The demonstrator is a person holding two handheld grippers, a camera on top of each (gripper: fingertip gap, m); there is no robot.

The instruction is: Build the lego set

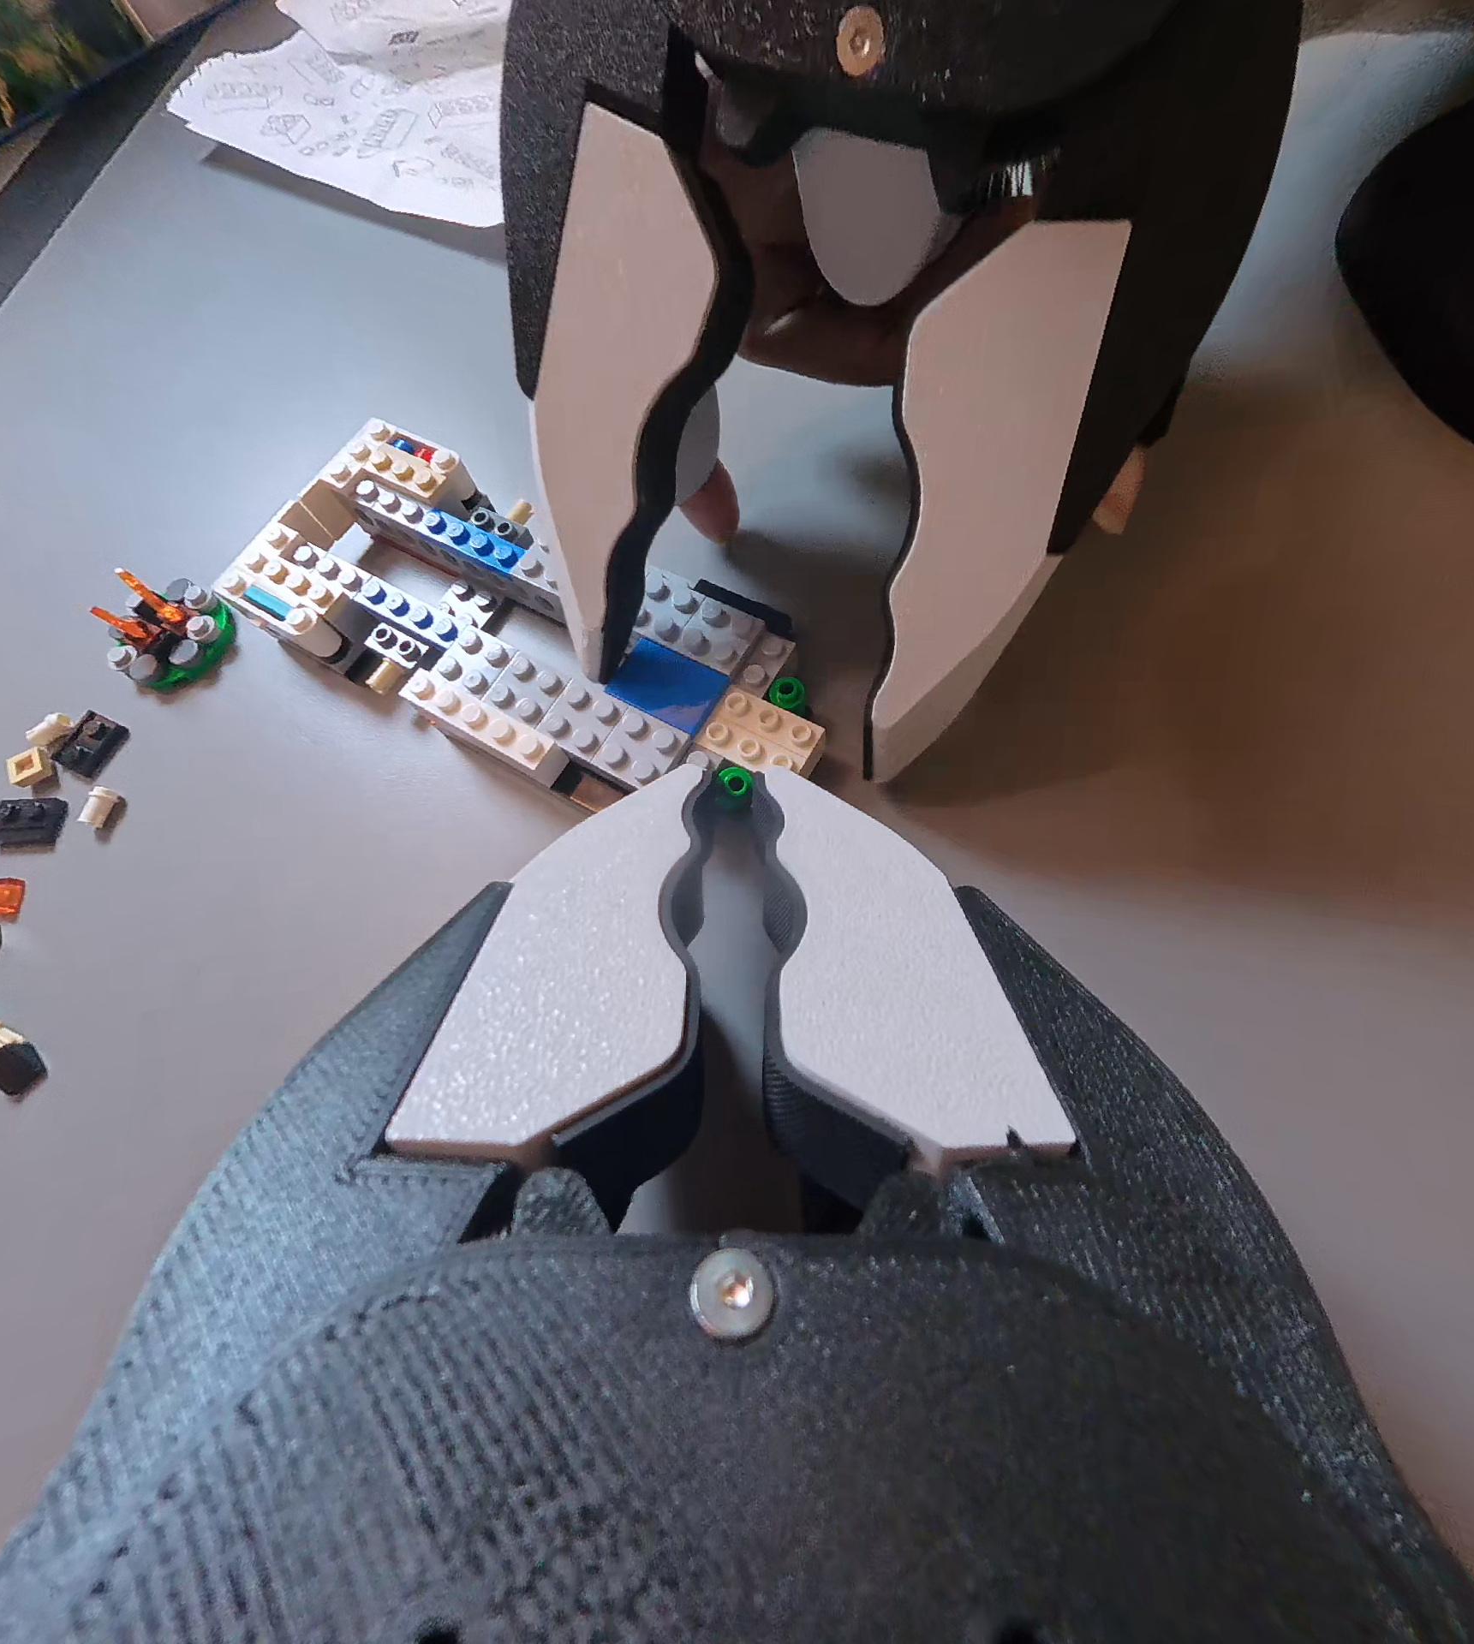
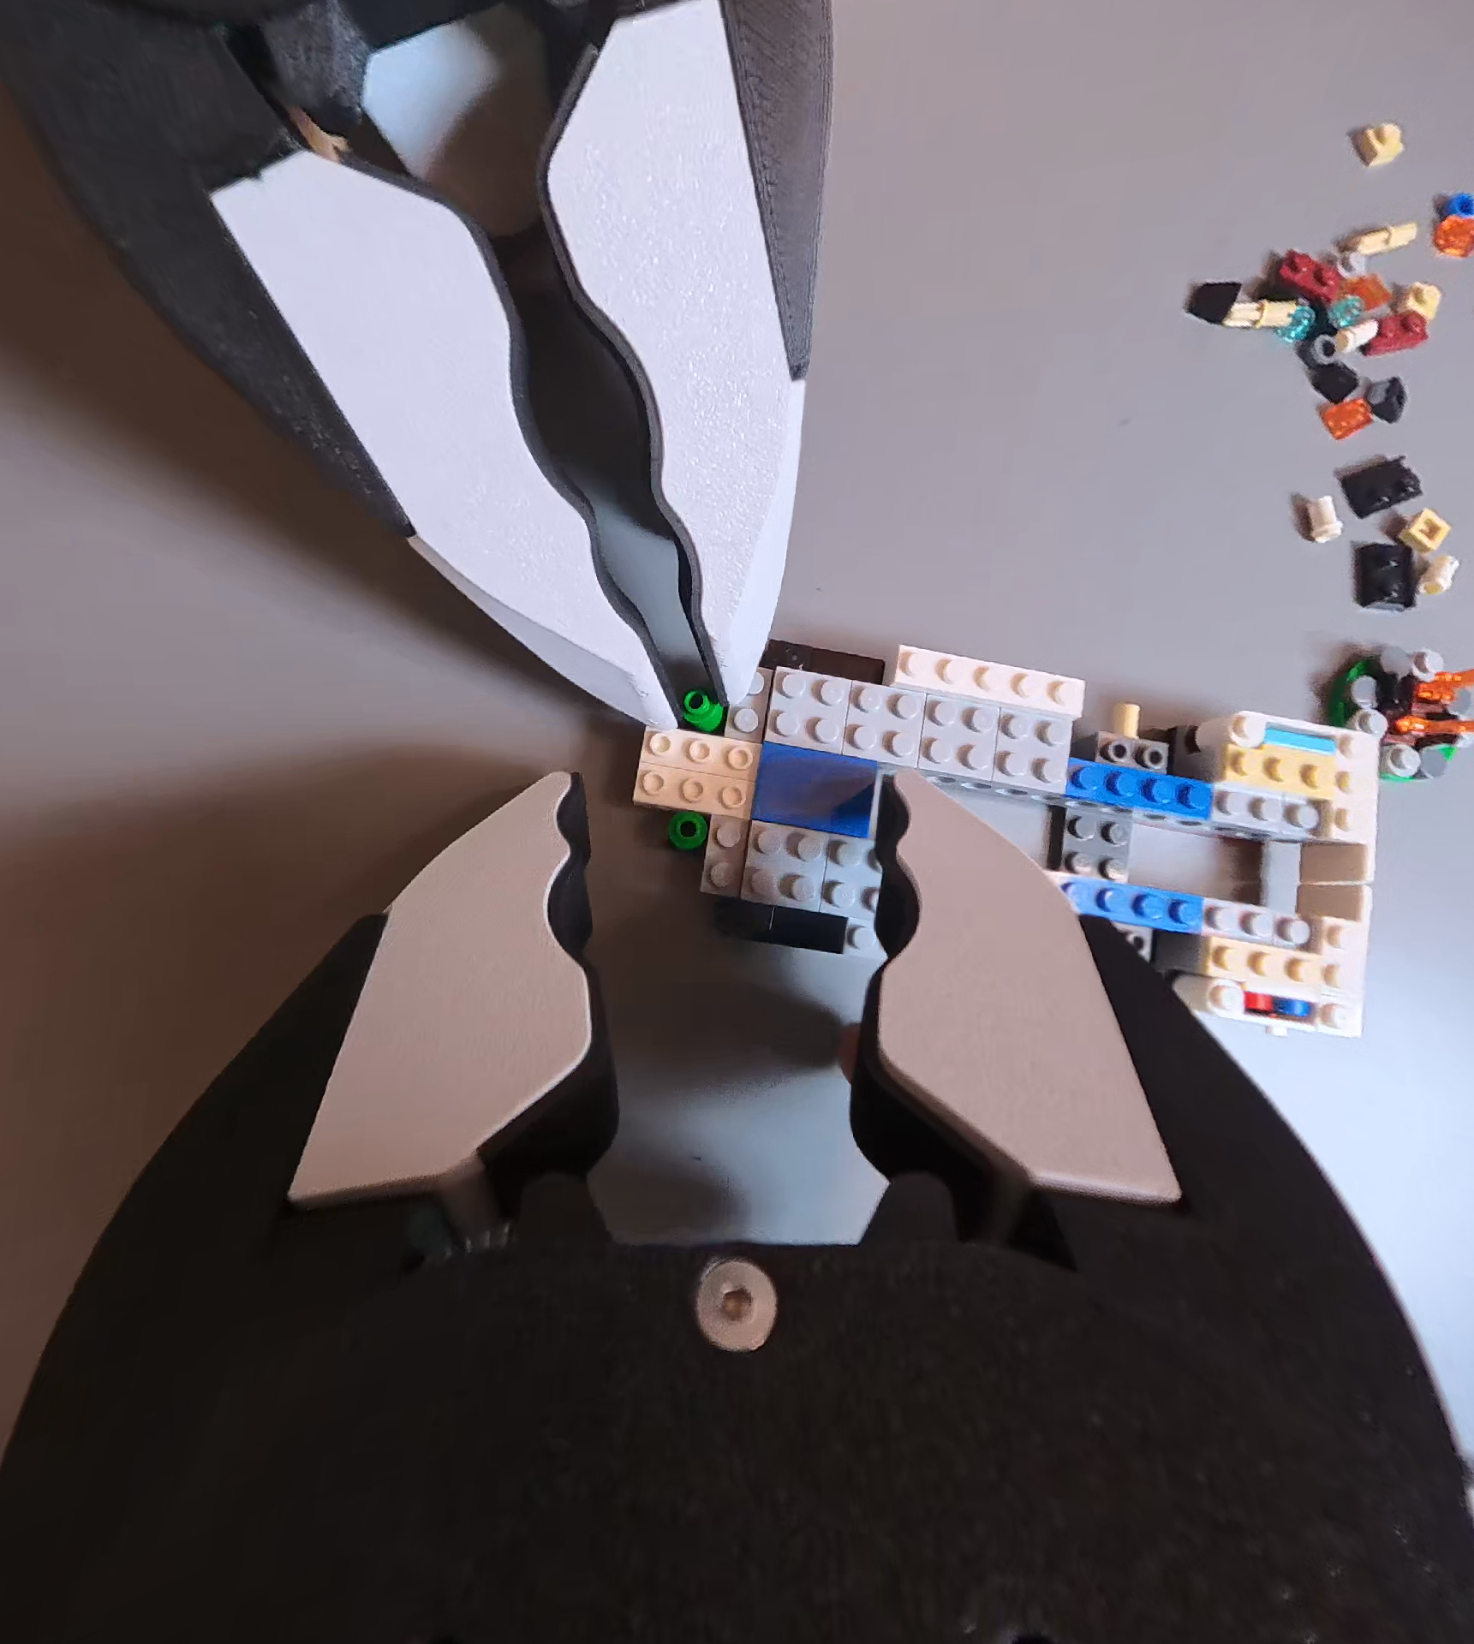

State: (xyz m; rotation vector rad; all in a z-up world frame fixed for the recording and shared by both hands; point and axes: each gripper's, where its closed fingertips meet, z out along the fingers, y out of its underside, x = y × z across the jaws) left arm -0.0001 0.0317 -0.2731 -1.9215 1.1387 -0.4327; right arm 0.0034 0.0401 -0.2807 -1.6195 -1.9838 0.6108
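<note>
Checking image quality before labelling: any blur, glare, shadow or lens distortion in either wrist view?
Left wrist view: strong wide-angle bending at the edges; brick model sharp, paper sheets soft; soft shadow under the right gripper.
Right wrist view: right gripper's fingers slightly smeared; sheen on the blue tile; warm shadow on the grey table at left.

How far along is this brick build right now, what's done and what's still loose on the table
Done: a flat brick model stands joined, with one green stud beside its tan plate. In hand: the left gripper pinches a second green stud at the tan plate's other side; the right gripper is open over the blue tile. Left: a pile of loose small pieces and a small green-based assembly lie apart.
</note>
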